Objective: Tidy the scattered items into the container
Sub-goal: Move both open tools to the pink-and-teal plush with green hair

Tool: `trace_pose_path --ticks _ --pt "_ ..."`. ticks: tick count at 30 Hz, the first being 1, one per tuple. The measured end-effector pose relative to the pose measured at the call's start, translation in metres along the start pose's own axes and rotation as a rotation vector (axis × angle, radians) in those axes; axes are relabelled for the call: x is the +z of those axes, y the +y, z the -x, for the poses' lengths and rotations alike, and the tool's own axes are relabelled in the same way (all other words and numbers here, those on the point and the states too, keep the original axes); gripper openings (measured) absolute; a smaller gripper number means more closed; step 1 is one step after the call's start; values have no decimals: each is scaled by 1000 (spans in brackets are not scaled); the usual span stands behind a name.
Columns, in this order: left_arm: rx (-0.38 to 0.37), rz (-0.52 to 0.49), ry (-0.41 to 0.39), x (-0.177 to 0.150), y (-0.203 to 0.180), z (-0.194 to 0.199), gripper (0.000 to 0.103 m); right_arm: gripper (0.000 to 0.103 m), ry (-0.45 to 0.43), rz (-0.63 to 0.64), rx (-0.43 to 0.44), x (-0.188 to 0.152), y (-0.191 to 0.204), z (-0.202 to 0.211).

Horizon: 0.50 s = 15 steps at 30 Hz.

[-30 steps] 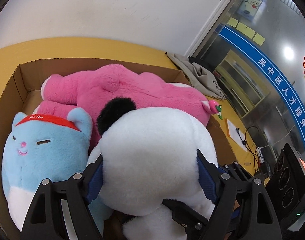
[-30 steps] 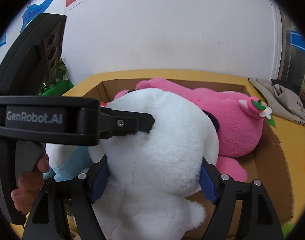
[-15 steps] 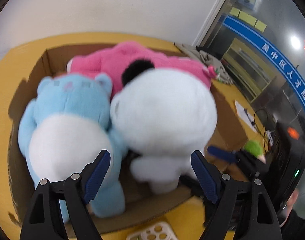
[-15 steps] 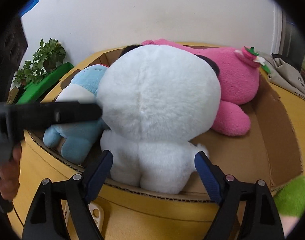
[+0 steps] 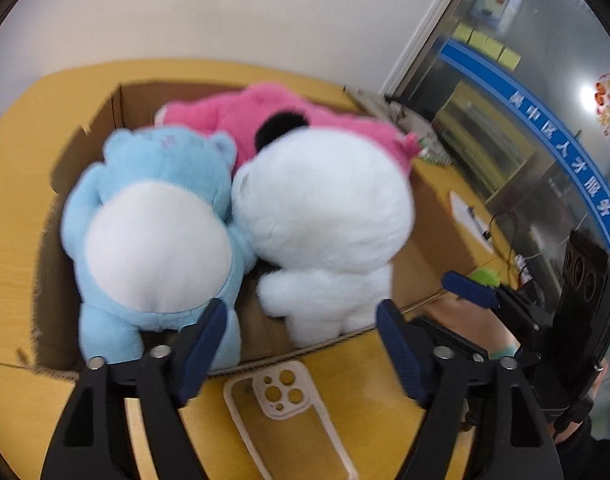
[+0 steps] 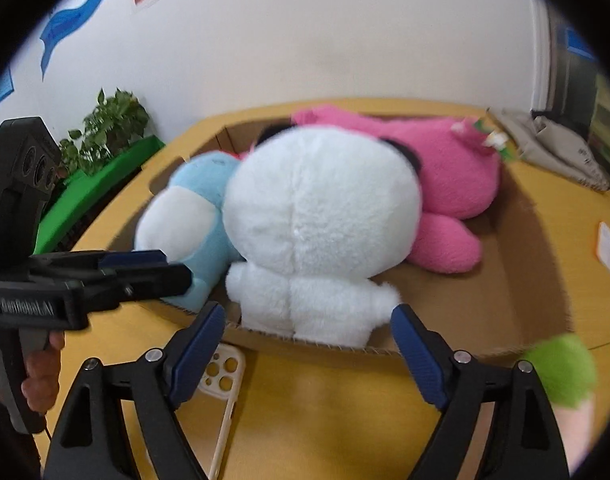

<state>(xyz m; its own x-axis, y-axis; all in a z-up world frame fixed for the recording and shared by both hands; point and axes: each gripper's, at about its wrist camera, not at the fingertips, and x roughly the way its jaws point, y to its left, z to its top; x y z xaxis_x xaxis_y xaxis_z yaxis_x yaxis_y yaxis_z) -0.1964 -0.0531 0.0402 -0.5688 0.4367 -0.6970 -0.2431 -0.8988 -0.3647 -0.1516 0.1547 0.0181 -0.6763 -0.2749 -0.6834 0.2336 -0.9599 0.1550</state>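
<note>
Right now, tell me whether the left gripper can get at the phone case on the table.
Probably yes. The left gripper is open and empty, and the phone case lies flat on the table right below its fingers, outside the box, with nothing over it.

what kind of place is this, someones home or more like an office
Probably an office or service centre, not a home: a glass partition with a blue Chinese-lettered banner, sticky notes on that glass, and a yellow desk carrying a cardboard box of plush toys.

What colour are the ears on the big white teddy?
Black. The white teddy's ears are black, clearest in the left wrist view.
</note>
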Motion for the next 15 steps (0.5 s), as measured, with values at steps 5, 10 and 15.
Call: trace_pose_path --ticks 5,10,15 --pt "5 -49 -132 -6 -46 50 103 102 -114 -14 -86 -4 -3 58" --pt "23 -107 -163 -22 -77 66 103 102 -138 -1 -141 -13 -14 86" --pt "0 -108 -158 -32 -95 65 103 102 -138 6 -155 -23 -19 100"
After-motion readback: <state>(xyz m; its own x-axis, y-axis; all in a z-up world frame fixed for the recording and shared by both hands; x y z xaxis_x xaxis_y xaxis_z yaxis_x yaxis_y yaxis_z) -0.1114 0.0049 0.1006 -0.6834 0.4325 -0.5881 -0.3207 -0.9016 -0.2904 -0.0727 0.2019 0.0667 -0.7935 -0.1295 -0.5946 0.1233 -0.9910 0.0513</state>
